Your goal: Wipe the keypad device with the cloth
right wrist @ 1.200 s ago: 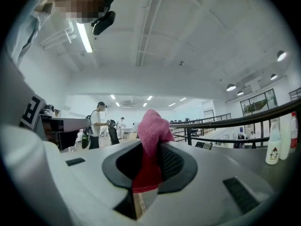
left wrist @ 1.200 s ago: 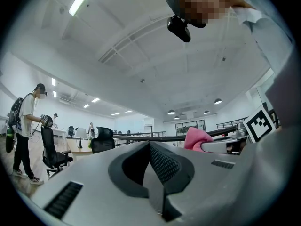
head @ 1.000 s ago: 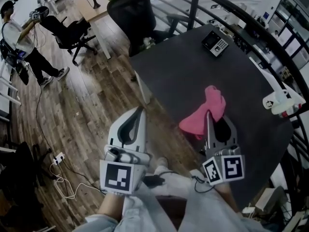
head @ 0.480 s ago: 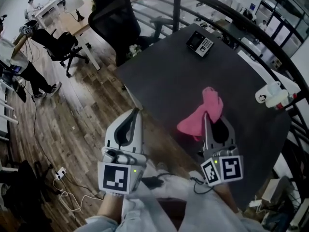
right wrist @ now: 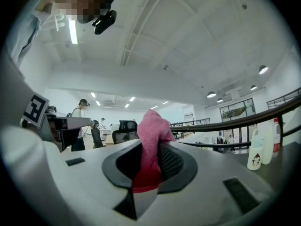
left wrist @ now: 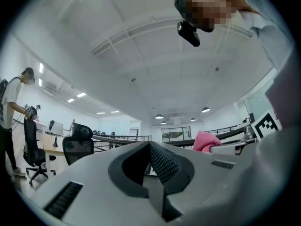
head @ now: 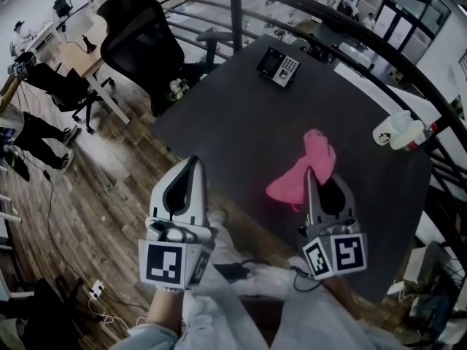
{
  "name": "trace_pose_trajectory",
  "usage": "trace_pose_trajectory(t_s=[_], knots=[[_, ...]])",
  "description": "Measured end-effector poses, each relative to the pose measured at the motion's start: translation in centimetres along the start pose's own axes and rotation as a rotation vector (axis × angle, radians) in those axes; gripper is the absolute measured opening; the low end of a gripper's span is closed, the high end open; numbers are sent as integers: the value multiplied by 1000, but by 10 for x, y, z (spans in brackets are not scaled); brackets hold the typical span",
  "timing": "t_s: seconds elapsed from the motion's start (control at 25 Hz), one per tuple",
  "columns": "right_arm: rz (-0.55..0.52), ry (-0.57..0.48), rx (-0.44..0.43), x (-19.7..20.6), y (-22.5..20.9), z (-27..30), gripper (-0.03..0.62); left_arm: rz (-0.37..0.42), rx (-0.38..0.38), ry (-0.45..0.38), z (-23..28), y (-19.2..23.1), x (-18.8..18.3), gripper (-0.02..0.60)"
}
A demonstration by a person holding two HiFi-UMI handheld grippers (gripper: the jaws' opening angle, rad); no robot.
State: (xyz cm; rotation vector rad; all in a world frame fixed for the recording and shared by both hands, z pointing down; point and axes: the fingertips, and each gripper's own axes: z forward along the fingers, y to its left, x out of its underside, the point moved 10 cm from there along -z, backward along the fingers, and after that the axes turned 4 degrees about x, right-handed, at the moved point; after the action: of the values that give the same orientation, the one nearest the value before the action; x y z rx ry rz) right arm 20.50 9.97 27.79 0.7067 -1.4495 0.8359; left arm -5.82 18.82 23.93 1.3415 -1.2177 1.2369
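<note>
The black keypad device (head: 277,67) lies at the far edge of the dark table (head: 241,115). A pink cloth (head: 306,168) hangs over the table's near part, pinched in my right gripper (head: 309,173). In the right gripper view the cloth (right wrist: 153,126) stands up between the closed jaws of the right gripper (right wrist: 150,150). My left gripper (head: 193,162) is held over the wooden floor, left of the table's near corner, well short of the keypad. In the left gripper view the left gripper (left wrist: 149,147) has its jaws together with nothing between them, and the cloth (left wrist: 207,141) shows to the right.
A white bottle (head: 398,131) lies near the table's right edge; it also shows as a white bottle (right wrist: 256,149) in the right gripper view. A black office chair (head: 142,31) stands by the table's far left corner. A dark railing (head: 350,28) curves behind. Cables (head: 95,292) lie on the floor.
The head view has swung, so the table, keypad and bottle sit further left and nearer in the picture. Both grippers hold about the same pose; the cloth stays in the right one.
</note>
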Motion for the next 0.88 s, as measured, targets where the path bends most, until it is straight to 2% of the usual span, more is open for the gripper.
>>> trace_pose_trajectory(t_s=[0.24,0.4,0.64,0.76,0.88], knots=[[10,9,117,0,-1,28,77,-10,89,14,46,36,5,2],[7,11,170,-3,6,51,78,-11,142,9,74,60,5,2],[8,25,248,-5,15,87,78,-5,224,46,117,92,8,2],[8,29,292,-7,22,103,77,-15,258,21,135,111,11,2],[3,28,330,-7,32,118,77,-22,308,31,150,126,13,2]])
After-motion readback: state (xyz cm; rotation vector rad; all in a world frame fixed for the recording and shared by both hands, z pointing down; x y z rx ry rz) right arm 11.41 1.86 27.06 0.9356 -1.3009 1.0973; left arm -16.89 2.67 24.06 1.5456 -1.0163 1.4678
